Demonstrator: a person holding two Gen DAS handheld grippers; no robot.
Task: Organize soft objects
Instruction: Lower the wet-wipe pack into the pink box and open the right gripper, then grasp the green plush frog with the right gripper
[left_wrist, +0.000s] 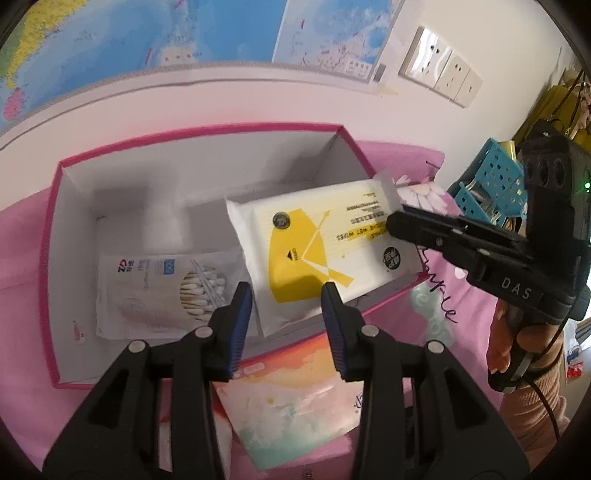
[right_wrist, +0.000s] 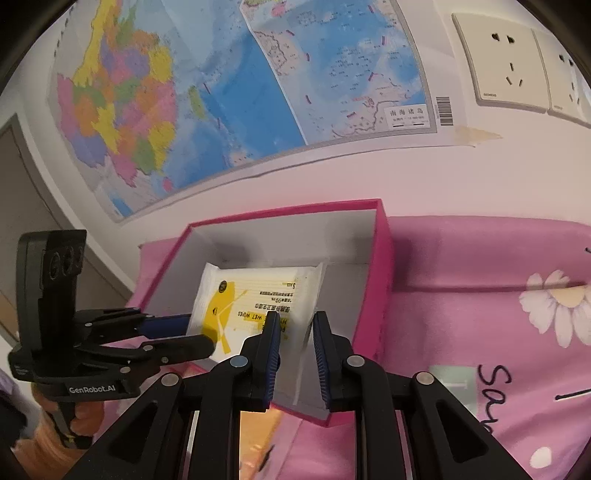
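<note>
Pink box (left_wrist: 51, 229): wet wipes pack (left_wrist: 317, 243) tilted against its wall, cotton swab bag (left_wrist: 159, 291) lying flat. Left gripper (left_wrist: 287, 295) apart, empty. Right gripper (right_wrist: 295, 325) slightly apart around the pack's edge, grip unclear

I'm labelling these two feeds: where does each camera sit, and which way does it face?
Left wrist: on the left tool, looking down into the pink box at the swab bag and wipes pack; the right tool and a hand show.
Right wrist: on the right tool, facing box, wall map, sockets; the left tool shows.
Shared: box, wipes, map.
</note>
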